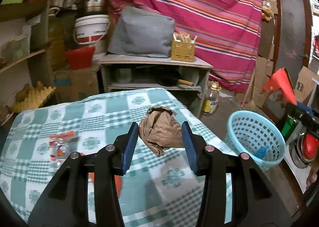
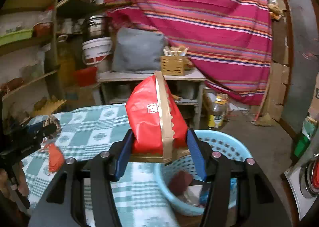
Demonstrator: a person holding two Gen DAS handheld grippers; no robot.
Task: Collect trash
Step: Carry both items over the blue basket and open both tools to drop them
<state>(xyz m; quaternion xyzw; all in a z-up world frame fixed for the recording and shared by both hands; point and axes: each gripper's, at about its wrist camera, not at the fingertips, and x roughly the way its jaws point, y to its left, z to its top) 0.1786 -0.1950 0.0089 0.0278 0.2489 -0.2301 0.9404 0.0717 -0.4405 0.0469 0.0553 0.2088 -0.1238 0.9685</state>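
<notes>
— What do the left gripper (image 1: pixel 161 137) jaws hold?
— Crumpled brown paper (image 1: pixel 159 130), above the checked surface (image 1: pixel 111 111).
— The right gripper (image 2: pixel 159 152)?
— Jaws clamp a red packet (image 2: pixel 151 119) above the blue basket (image 2: pixel 235 145).

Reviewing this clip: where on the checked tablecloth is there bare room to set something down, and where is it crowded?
Bare cloth runs along the far edge of the table, toward the grey shelf unit, and in front beside the blue basket. The left side is crowded: orange wrappers lie there. The left gripper holds crumpled brown paper over the middle; the basket already holds trash.
</notes>
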